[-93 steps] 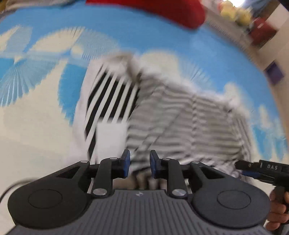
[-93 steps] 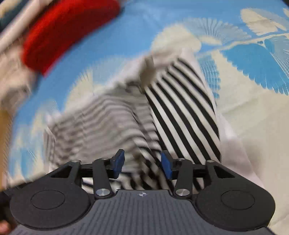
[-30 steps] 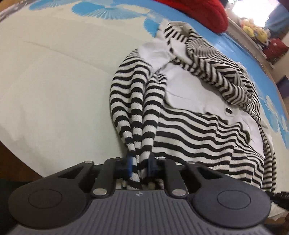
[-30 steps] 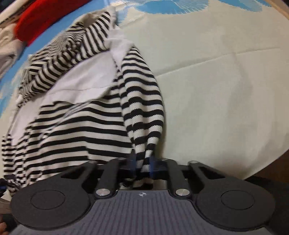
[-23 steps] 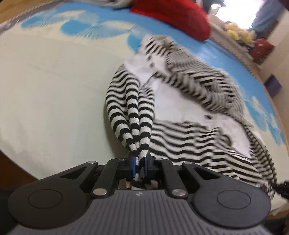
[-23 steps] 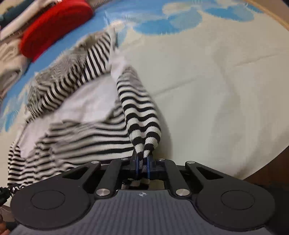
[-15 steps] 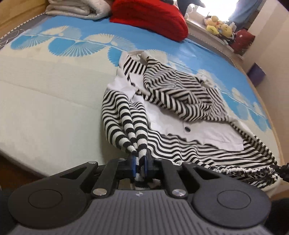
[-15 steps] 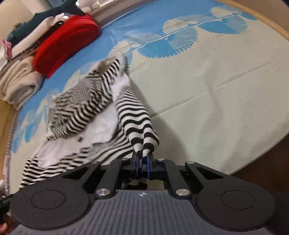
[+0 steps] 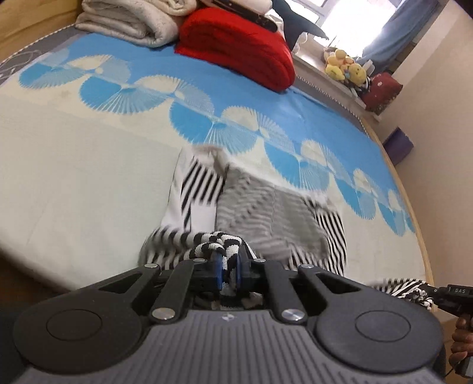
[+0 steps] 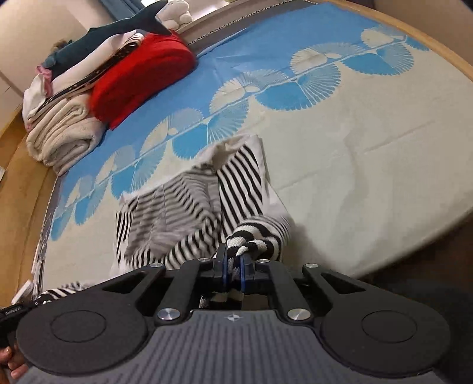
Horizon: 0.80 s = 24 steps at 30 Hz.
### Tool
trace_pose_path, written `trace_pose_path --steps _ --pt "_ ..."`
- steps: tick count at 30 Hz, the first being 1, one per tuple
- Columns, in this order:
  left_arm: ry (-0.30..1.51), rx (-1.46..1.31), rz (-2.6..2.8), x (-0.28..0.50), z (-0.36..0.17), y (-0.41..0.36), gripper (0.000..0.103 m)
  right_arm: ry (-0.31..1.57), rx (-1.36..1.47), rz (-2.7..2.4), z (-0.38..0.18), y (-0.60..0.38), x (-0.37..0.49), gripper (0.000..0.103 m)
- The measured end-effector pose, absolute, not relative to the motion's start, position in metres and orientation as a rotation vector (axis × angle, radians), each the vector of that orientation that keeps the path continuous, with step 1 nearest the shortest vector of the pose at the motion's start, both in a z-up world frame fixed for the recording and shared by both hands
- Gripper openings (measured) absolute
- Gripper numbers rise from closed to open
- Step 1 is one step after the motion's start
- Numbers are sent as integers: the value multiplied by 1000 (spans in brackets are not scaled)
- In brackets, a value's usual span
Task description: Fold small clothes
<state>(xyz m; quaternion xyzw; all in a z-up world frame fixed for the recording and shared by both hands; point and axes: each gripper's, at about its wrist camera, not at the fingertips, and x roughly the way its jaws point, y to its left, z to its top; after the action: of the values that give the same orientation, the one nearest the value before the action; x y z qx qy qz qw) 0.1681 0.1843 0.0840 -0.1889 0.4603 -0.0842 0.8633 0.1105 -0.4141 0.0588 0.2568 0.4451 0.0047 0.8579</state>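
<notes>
A small black-and-white striped garment (image 9: 266, 212) with white panels hangs lifted above the bed, blurred by motion. My left gripper (image 9: 228, 270) is shut on one bunched striped edge of it. My right gripper (image 10: 233, 270) is shut on another bunched striped edge of the striped garment (image 10: 183, 206). The cloth stretches between the two grippers, its far end trailing toward the blue-and-cream bedsheet (image 9: 88, 177). The right gripper shows at the right edge of the left wrist view, with striped cloth in it.
A red folded blanket (image 9: 236, 47) and a beige folded blanket (image 9: 130, 20) lie at the head of the bed. Stuffed toys (image 9: 346, 66) sit on the sill. The bed's near edge (image 10: 414, 245) drops to a dark floor. A shark plush (image 10: 112, 32) tops the pile.
Both grippers have risen with the striped garment, lifting most of it off the bed. The bed now looks farther below, and the cloth swings and blurs.
</notes>
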Motion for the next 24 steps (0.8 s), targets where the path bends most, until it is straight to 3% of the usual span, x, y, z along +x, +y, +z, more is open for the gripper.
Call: trace_pose_path --steps 4,5,6,8,11,13,16,18,22,24 --pt "982 -413 -156 267 50 188 11 914 512 27 35 -409 202 8" --pt "993 -442 -155 291 39 191 16 894 517 27 28 -409 225 10" --pt "1001 -467 -165 313 27 195 26 875 506 20 19 -410 247 13" --pt "965 -471 -145 339 12 203 32 858 490 -50 1 -413 279 28" --pt "879 -538 -124 336 -5 218 34 794 468 -83 -18 -416 288 30" --pt "979 -574 -143 333 -21 215 34 834 445 -51 -33 -413 283 30" --pt "983 -421 -265 333 -22 189 36 829 371 29 -37 -397 277 33" --pt "993 -330 -291 336 -28 175 37 835 293 76 -45 -384 278 40" --pt "1067 -419 -305 352 -45 169 37 920 342 136 -68 -372 290 40" --pt "1076 -480 -326 358 -49 167 45 935 376 192 -72 -362 294 48"
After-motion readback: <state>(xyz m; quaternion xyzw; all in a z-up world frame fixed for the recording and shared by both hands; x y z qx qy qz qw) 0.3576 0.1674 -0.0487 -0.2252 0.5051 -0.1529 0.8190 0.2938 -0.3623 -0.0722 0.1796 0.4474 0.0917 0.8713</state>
